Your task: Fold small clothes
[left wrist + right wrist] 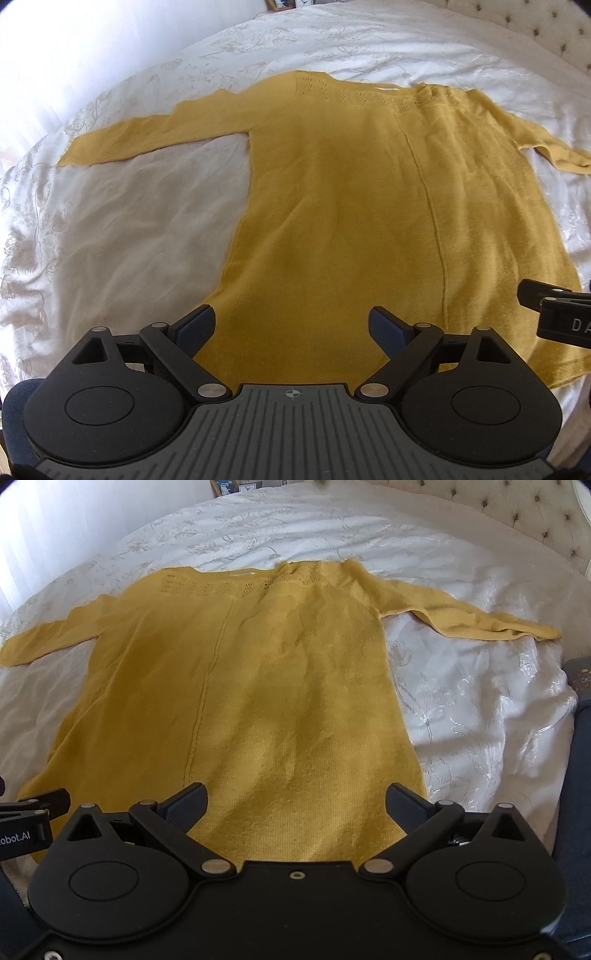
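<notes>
A mustard yellow knit sweater point(332, 206) lies flat on the bed, neck far, hem toward me, both sleeves spread sideways. It also shows in the right wrist view point(258, 701). My left gripper point(291, 321) is open and empty, hovering over the hem near its left corner. My right gripper point(295, 801) is open and empty, over the hem near its right corner. The right gripper's tip shows at the left view's right edge point(554, 314); the left gripper's tip shows at the right view's left edge point(33, 812).
The sweater lies on a white bedspread point(122, 229) with a pale floral pattern. A tufted headboard point(535, 520) stands at the far right. Picture frames point(236, 485) stand beyond the bed. A dark object point(578, 675) sits at the bed's right edge.
</notes>
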`<state>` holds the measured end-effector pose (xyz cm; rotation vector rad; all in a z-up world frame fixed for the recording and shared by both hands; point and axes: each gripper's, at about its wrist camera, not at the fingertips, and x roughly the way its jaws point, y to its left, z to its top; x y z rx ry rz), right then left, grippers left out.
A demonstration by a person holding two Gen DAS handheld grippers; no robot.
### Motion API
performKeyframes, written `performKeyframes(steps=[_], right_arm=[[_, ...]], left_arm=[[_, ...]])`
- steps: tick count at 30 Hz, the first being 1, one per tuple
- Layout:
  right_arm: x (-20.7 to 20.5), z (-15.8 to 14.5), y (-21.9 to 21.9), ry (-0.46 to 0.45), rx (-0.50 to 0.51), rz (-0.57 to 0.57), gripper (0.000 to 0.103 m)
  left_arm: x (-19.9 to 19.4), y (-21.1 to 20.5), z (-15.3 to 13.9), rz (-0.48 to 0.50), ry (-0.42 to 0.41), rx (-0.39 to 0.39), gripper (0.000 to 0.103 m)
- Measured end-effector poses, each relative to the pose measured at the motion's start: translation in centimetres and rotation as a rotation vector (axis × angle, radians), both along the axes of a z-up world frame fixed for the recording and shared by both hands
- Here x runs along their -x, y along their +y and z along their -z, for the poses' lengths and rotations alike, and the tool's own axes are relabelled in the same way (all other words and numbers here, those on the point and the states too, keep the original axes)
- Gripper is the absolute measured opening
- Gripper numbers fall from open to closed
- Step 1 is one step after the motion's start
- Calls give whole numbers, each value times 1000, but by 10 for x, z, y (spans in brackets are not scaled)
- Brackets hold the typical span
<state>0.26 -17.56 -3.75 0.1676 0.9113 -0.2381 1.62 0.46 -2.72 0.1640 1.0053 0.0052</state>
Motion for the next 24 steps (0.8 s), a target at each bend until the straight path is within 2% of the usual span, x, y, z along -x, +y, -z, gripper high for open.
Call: performKeyframes(steps=[24], right_arm=[[-3, 5, 3, 16, -10, -20, 102]], left_arm=[[-9, 0, 10, 1, 47, 12, 90]])
